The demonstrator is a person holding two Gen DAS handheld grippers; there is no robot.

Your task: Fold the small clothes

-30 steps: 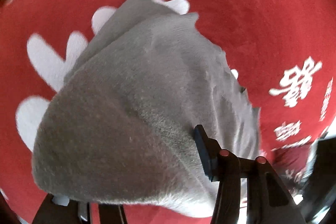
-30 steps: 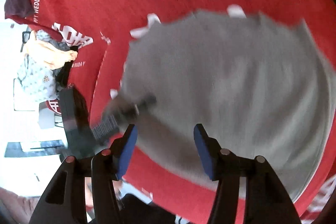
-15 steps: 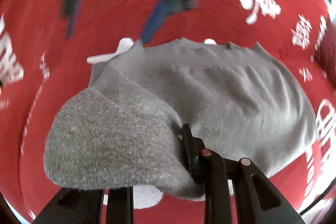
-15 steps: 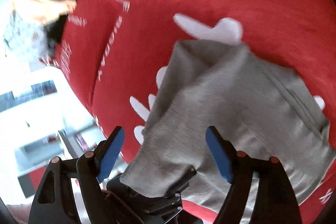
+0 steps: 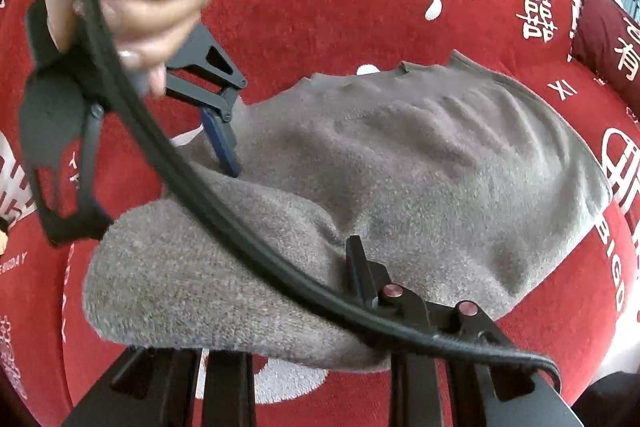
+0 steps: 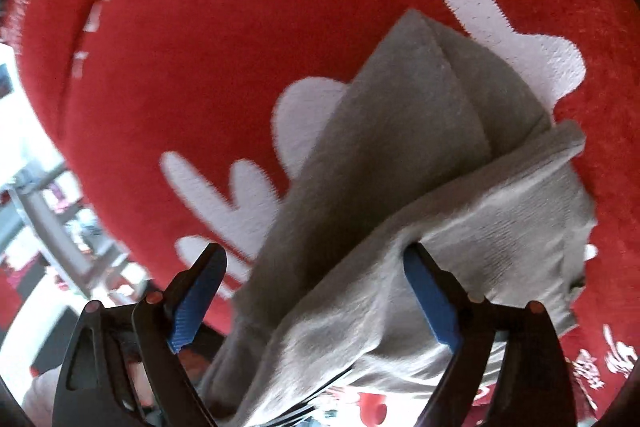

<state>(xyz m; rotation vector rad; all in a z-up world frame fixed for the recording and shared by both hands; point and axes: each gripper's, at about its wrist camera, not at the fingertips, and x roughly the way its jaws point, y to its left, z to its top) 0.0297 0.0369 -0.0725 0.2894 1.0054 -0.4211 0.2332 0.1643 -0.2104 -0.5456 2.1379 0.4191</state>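
Note:
A small grey knitted garment (image 5: pixel 420 167) lies partly folded on a red cloth with white characters (image 5: pixel 320 7). My left gripper (image 5: pixel 280 307) is shut on the garment's near folded edge; the fabric hides its left finger. The right gripper (image 5: pixel 224 143) shows in the left wrist view at upper left, held by a hand, one blue pad touching the garment's far edge. In the right wrist view my right gripper (image 6: pixel 316 291) is open, its jaws astride a raised fold of the grey garment (image 6: pixel 400 167).
A black cable (image 5: pixel 240 239) crosses the left wrist view over the garment. A dark red cushion (image 5: pixel 612 39) sits at the far right. The cloth's edge and a bright room (image 6: pixel 44 219) show at the left of the right wrist view.
The right gripper has come down onto the garment's far edge, its jaws now around a fold. The left gripper still holds the near edge, and the garment lies more folded.

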